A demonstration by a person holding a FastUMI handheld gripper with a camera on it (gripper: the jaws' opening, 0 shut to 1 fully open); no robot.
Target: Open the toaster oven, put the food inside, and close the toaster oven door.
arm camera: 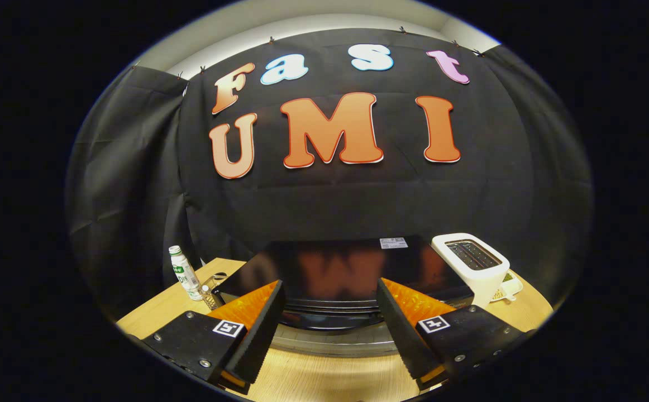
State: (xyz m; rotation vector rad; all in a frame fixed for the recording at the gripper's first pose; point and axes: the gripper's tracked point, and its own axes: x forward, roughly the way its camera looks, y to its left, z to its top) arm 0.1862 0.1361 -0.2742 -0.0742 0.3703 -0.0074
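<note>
Hovering above the near edge of the bench [324,374], the gripper [330,326] has its fingers spread wide with nothing between them. Just ahead of and below the fingers sits the toaster oven [335,268], a black box with a glossy top; the curved near edge between the fingers looks like its door front or handle, though the angle makes that hard to tell. The door appears closed, so the task seems to be at its first step. A white toaster [472,265] stands to the right of the oven, with a small plate [511,287] just beyond it. At the far left of the bench stands a plastic bottle [184,273], with a small glass [210,298] near it. From this high angle, a descent could land on the oven's lid instead of the handle, and the fingers could slip off the glossy surface. A wide swing left could knock the bottle over.
</note>
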